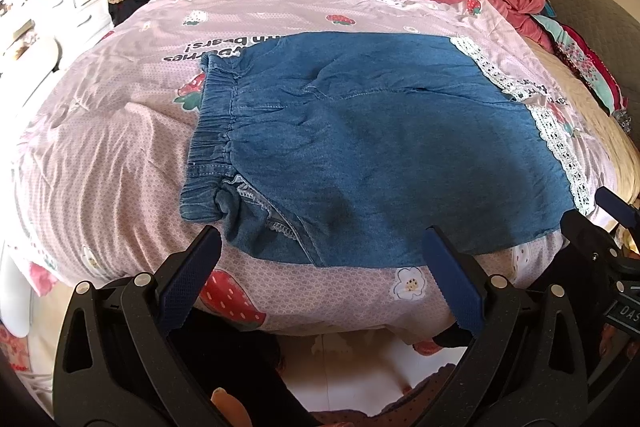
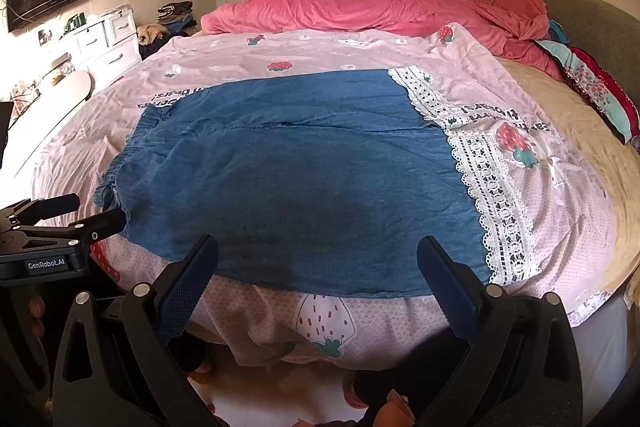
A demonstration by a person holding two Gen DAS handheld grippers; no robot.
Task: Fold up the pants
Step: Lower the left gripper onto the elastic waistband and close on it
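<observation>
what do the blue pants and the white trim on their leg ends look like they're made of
Blue pants: looks like soft, lightweight denim or chambray, matte, with visible stitched seams and a gathered elastic waistband.
White trim: openwork lace, probably cotton or synthetic; the sheet shows through its holes.

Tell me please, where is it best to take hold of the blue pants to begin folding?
Probably grip the pants at the near long edge, coming from the bed's near side. The elastic waistband lies on the left and the lace hem on the right; each open tool, left and right, faces one near corner.
</observation>
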